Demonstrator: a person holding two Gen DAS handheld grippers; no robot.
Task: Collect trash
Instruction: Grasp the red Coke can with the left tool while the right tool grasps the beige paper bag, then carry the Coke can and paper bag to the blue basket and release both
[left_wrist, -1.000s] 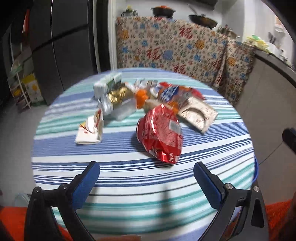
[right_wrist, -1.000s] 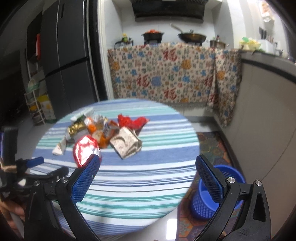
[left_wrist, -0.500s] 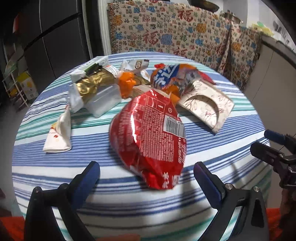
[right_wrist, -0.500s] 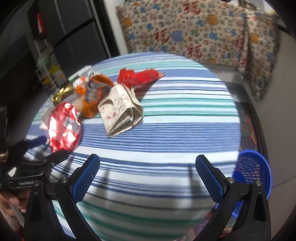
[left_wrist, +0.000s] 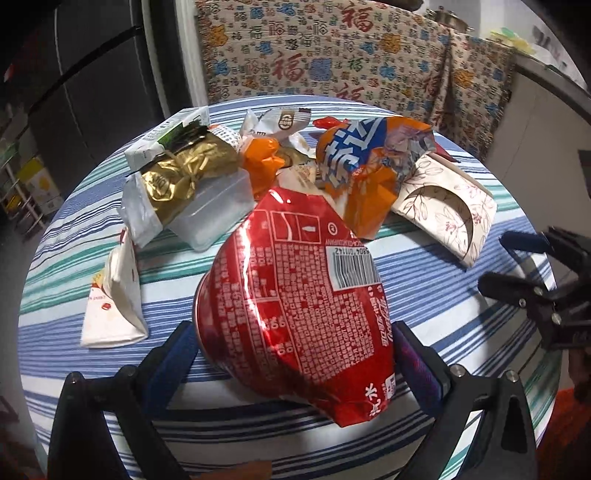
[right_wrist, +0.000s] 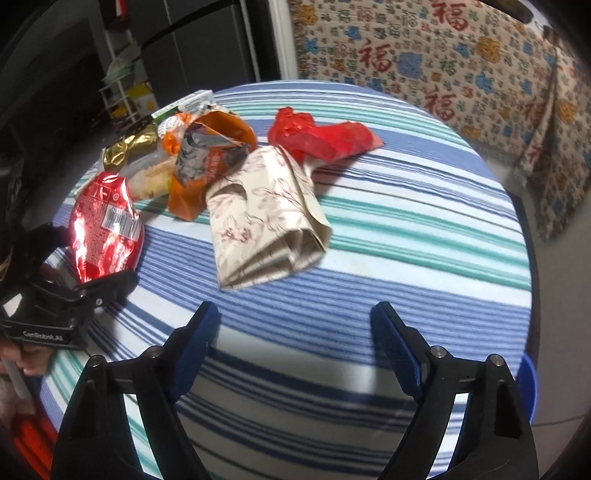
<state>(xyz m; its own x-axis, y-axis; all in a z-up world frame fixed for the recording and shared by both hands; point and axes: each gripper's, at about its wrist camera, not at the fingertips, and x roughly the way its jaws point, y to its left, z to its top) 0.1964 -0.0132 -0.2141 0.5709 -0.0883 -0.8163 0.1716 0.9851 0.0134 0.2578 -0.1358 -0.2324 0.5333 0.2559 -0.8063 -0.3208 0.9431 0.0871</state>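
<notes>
A pile of trash lies on the round striped table (left_wrist: 436, 273). A shiny red snack bag (left_wrist: 295, 310) sits between the open jaws of my left gripper (left_wrist: 291, 354), its sides close to both pads; it also shows in the right wrist view (right_wrist: 103, 229). Behind it are an orange-blue bag (left_wrist: 362, 162), a gold wrapper (left_wrist: 181, 177), a clear plastic box (left_wrist: 214, 214), a white wrapper (left_wrist: 114, 306) and a floral paper box (left_wrist: 443, 206). My right gripper (right_wrist: 295, 328) is open and empty over the table, short of the floral box (right_wrist: 266, 218).
A red plastic bag (right_wrist: 321, 136) lies at the far side of the pile. A blue basket (right_wrist: 528, 384) stands on the floor at the table's right edge. A patterned cloth (left_wrist: 354, 55) covers the counter behind. A dark fridge (left_wrist: 92, 74) stands at left.
Both grippers moved forward toward the pile. The red bag now lies between my left jaws. The right gripper came lower over the table, closer to the floral box.
</notes>
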